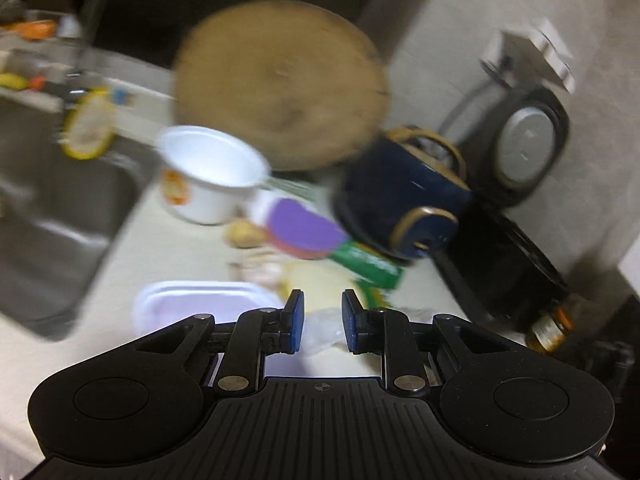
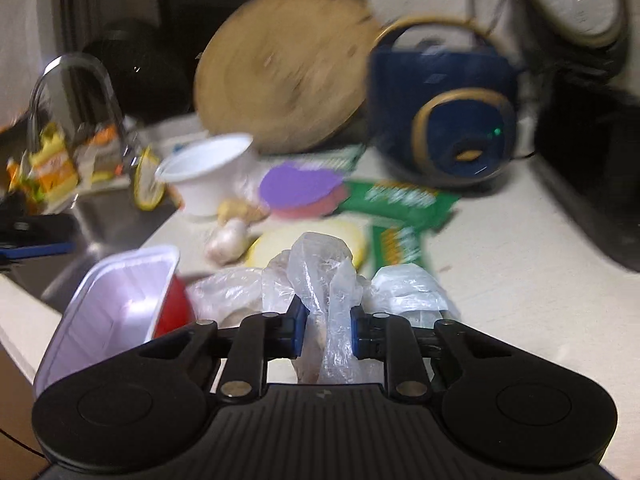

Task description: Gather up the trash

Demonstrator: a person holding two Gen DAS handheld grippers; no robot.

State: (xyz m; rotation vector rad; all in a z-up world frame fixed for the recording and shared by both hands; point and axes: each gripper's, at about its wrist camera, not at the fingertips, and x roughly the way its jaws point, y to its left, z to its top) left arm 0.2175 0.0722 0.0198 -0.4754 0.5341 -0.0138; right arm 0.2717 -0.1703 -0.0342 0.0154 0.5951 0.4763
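Both views are motion-blurred; no writing or brand can be read on any item.

Left to right on the surface (image 2: 520, 280): a steel sink (image 2: 100, 216) with yellow and orange packets behind its tap; a white tray (image 2: 116, 304) near the front edge; a white cup (image 2: 208, 176) with an orange label, illegible; a round wooden board (image 2: 280, 68) leaning against the wall; purple and pink discs (image 2: 300, 188); green wrappers (image 2: 400, 200) with pale lettering too smeared to read; a navy cooker (image 2: 448, 112) with gold trim and a green light.

The clear bag (image 2: 320, 276) lies crumpled at the front of the surface, just right of the tray.

Right tool (image 2: 328, 330): closed, its blue pads pinching a twisted part of the bag.

Left tool (image 1: 322, 322): jaws narrowly apart, nothing pressed between them; the bag shows beyond the gap.
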